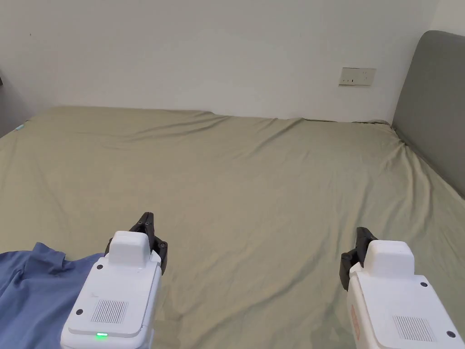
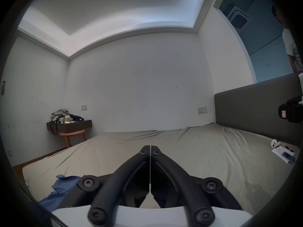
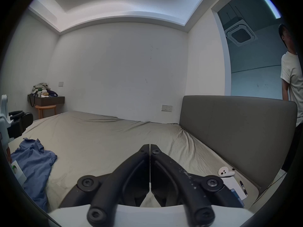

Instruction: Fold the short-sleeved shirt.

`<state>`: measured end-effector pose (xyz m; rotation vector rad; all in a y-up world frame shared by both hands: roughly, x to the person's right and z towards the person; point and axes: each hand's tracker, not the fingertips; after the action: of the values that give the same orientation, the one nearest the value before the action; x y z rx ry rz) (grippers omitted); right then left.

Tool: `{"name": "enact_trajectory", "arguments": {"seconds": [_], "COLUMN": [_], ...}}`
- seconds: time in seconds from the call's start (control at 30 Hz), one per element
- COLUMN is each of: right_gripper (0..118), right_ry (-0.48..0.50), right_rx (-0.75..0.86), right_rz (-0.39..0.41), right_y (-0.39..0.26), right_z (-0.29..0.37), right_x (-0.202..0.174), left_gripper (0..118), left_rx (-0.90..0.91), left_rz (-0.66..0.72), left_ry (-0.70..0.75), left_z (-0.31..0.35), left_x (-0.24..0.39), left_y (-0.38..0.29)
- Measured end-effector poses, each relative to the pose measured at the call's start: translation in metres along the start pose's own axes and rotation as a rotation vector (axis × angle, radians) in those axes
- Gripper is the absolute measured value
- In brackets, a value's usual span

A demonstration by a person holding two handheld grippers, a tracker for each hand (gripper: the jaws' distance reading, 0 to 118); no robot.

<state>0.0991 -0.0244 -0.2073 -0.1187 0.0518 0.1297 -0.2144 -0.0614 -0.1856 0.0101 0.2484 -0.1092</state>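
Note:
A blue short-sleeved shirt [image 1: 32, 291] lies crumpled on the olive bed sheet [image 1: 254, 181] at the near left corner; it is also in the left gripper view [image 2: 60, 191] and the right gripper view [image 3: 35, 163]. My left gripper [image 1: 148, 217] hovers just right of the shirt, jaws pressed together with nothing between them [image 2: 150, 147]. My right gripper [image 1: 362, 231] is held over bare sheet far to the right, also shut and empty [image 3: 150, 145].
A grey padded headboard [image 1: 436, 104] runs along the bed's right side. A white device [image 3: 223, 171], papers and a phone [image 2: 287, 156] lie on the sheet near it. A cluttered shelf above a wooden stool [image 2: 72, 135] stands in the far corner. A person [image 3: 293, 86] stands behind the headboard.

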Motion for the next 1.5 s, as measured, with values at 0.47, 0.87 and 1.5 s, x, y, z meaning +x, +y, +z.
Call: {"name": "enact_trajectory", "arguments": {"seconds": [0.47,0.87,1.5], "right_gripper": [1,1,1], "right_ry": [0.147,0.508,0.675], "right_rx": [0.0,0.058,0.039], "right_rz": [-0.015,0.004,0.013], "right_y": [0.011,0.03,0.025], "right_z": [-0.019,-0.025,-0.012], "right_x": [-0.039,-0.188,-0.257], "left_gripper": [0,0,0], "left_rx": [-0.025,-0.079,-0.284], "left_rz": [0.021,-0.044,0.054], "left_ry": [0.132,0.48,0.523], "left_z": [0.011,0.084,0.107], "left_x": [-0.057,-0.19,-0.253], "left_y": [-0.003,-0.011,-0.036]}}
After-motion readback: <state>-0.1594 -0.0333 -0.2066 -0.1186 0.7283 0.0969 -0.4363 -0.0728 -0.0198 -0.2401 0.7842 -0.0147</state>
